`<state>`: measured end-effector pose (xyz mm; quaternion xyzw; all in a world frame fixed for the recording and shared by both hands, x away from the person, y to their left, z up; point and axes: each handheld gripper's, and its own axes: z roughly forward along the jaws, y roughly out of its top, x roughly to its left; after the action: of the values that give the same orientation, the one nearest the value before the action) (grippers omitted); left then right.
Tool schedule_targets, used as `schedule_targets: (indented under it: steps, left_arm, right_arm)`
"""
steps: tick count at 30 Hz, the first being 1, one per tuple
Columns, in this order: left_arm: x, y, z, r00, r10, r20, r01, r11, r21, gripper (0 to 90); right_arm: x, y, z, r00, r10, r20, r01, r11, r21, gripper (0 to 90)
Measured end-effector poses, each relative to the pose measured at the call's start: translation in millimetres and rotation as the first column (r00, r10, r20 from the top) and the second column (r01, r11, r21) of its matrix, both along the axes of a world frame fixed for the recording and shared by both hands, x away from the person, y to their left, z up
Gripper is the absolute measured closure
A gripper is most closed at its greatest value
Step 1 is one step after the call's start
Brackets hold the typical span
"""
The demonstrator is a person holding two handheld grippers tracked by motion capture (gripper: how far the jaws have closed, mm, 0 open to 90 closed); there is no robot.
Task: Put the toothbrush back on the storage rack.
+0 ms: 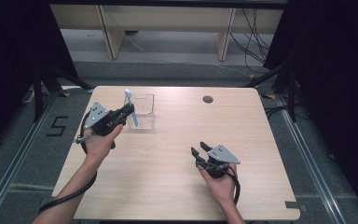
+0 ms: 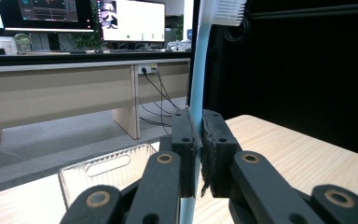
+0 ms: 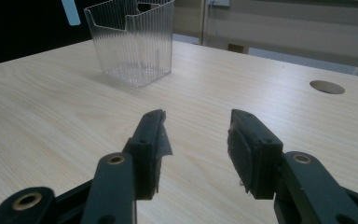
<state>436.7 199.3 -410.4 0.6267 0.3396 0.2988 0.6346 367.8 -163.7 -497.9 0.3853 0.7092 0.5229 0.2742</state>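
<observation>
A light blue toothbrush (image 1: pixel 131 108) with white bristles stands nearly upright, head up, in my left gripper (image 1: pixel 128 111), which is shut on its handle (image 2: pixel 197 84). It is held just left of a clear ribbed plastic container (image 1: pixel 142 111) at the table's back left; the container's rim (image 2: pixel 106 161) shows below and left of my left jaws. The bristle head (image 2: pixel 223 11) is at the top of the left gripper view. My right gripper (image 1: pixel 199 148) rests low over the table's front right, open with nothing between its fingers (image 3: pixel 249 151). The container (image 3: pixel 133 39) stands well ahead of it.
The wooden table (image 1: pixel 177 154) has a round cable hole (image 1: pixel 208 99) near its back edge, also visible as the hole (image 3: pixel 327 87) ahead right of my right gripper. Black curtains flank both sides. Desk legs and cables lie on the floor beyond.
</observation>
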Motion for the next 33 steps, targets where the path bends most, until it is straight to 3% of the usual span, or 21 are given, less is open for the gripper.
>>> schedule_targets:
  steps: [3, 17, 18, 33]
  left_arm:
    - [2.2, 1.8, 0.8, 1.0000, 0.004, -0.004, -0.004, 1.0000, -0.006, 83.9]
    - [11.1, 7.0, 5.8, 0.9992, 0.038, 0.013, -0.038, 0.9992, -0.013, 83.9]
    - [11.7, 7.4, 5.6, 0.9990, 0.042, 0.014, -0.041, 0.9990, -0.015, 83.8]
    - [22.2, 11.3, 7.6, 0.9976, 0.066, 0.021, -0.066, 0.9976, -0.021, 83.8]
  right_arm:
    - [-1.6, 0.6, 0.0, 0.9998, -0.010, -0.014, 0.010, 1.000, 0.008, 55.8]
    - [-0.9, -0.5, -0.1, 0.9999, -0.009, -0.006, 0.009, 1.000, 0.009, 55.9]
    - [0.3, -1.2, -0.1, 1.0000, -0.002, 0.009, 0.002, 1.000, -0.004, 55.9]
    - [0.5, -0.3, -1.3, 1.0000, 0.006, 0.002, -0.006, 1.000, 0.017, 55.8]
